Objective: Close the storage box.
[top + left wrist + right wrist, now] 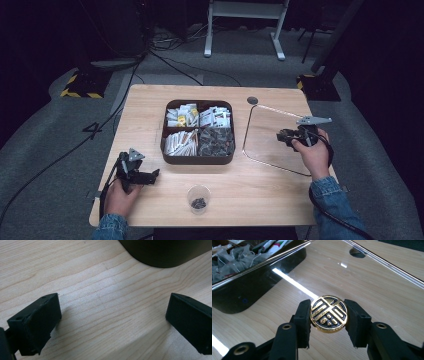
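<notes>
From above, my left gripper (150, 175) rests at seven o'clock on the table (260, 185), my right gripper (285, 135) at three over the clear lid (260, 127). Along my left jaws: spread wide, empty, idle. Along my right: clamped on the lid's gold knob (329, 314), probably for lifting onto the tray (198, 160).

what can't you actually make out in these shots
- Dark bits in the clear cup: too small in the high view to identify.
- Print on the packets in the compartment tray: too small in the high view; cut off by the top edge in the right gripper view.
- Back of the gold-and-black round knob: faces away from the camera, clamped between the right gripper's fingers.
- Grey disc on the table: too small to identify.
</notes>
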Tool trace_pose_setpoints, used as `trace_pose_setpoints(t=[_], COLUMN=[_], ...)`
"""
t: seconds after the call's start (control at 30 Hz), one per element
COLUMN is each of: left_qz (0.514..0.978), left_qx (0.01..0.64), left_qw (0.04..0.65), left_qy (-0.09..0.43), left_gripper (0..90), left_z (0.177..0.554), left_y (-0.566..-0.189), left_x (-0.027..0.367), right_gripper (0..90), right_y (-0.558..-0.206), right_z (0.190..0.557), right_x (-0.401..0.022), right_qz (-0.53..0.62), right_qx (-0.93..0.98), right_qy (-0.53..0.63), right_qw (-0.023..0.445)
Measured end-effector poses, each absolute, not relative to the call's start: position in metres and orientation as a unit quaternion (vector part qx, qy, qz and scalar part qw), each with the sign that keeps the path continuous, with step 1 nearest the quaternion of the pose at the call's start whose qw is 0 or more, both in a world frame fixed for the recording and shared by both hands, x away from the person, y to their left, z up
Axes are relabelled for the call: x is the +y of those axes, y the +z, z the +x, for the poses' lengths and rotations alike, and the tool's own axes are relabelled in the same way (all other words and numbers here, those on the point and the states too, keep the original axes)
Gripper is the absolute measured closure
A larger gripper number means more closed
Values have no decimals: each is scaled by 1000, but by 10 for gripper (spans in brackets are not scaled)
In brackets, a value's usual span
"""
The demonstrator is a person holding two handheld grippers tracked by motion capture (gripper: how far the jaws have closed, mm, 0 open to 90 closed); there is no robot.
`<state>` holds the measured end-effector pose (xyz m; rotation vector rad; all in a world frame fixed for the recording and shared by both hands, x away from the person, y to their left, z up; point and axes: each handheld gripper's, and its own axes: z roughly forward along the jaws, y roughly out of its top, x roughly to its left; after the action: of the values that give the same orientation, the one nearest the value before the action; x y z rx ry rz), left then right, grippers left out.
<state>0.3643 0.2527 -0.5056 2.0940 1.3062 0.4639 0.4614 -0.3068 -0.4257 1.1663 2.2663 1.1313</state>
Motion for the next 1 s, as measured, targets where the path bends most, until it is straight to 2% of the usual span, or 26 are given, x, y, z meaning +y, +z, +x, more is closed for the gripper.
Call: trace_pose_setpoints(t=[0.4,1.0], left_qz=[792,788], left_qx=[497,503], left_qw=[309,306], left_qy=[176,181], left_gripper=[5,4], left_z=[363,362], left_y=[-506,-506], left_x=[253,252], right_gripper=[590,590], right_y=[-413,-389], right_z=[459,482], right_x=[-298,-232], right_qz=[398,333], right_qx=[800,831], right_qy=[414,417], right_qw=[172,158])
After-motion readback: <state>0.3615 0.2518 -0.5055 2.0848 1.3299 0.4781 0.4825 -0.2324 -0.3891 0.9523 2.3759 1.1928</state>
